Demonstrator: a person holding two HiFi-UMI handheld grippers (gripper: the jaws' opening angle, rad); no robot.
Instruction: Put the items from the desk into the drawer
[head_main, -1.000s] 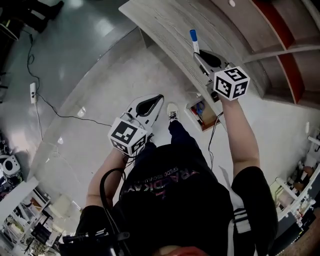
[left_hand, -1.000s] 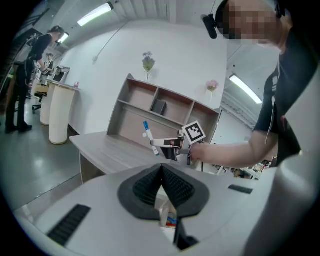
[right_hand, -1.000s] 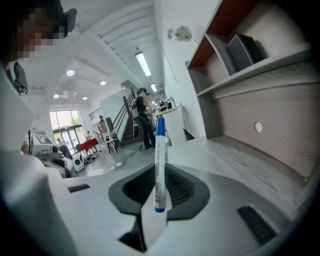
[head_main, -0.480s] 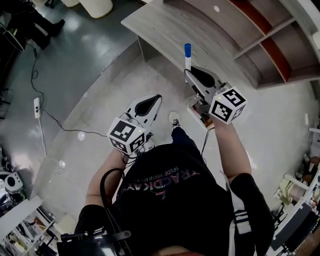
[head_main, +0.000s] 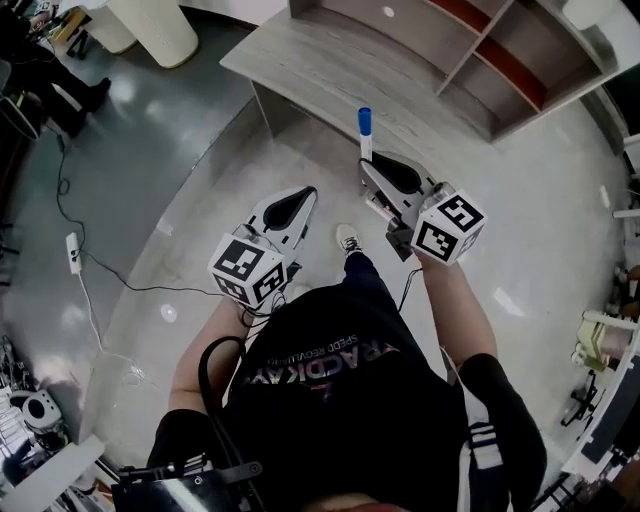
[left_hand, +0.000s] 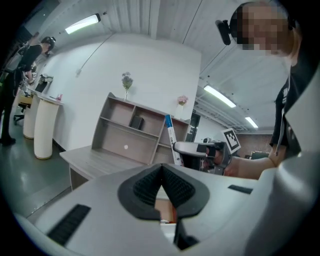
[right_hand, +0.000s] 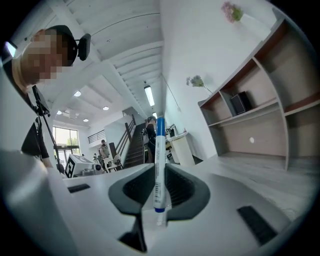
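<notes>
My right gripper (head_main: 366, 165) is shut on a white marker with a blue cap (head_main: 364, 128), which stands upright between the jaws (right_hand: 158, 165). It hangs over the floor, just in front of the grey wooden desk (head_main: 330, 60). My left gripper (head_main: 308, 192) is to its left and nearer to me, its jaws shut with nothing between them (left_hand: 161, 167). The left gripper view also shows the marker (left_hand: 170, 140) held in the right gripper (left_hand: 187, 147), in front of the shelves. Below the right gripper, the drawer is mostly hidden.
A shelf unit with red-edged compartments (head_main: 500, 50) stands on the back of the desk. A white cylindrical stand (head_main: 150, 30) is at the far left. A cable and power strip (head_main: 72, 255) lie on the floor. People stand by a staircase (right_hand: 150, 135).
The right gripper has carried the marker off the desk top, back toward me and higher. The left gripper has risen a little. The head view has swung, showing more of the desk.
</notes>
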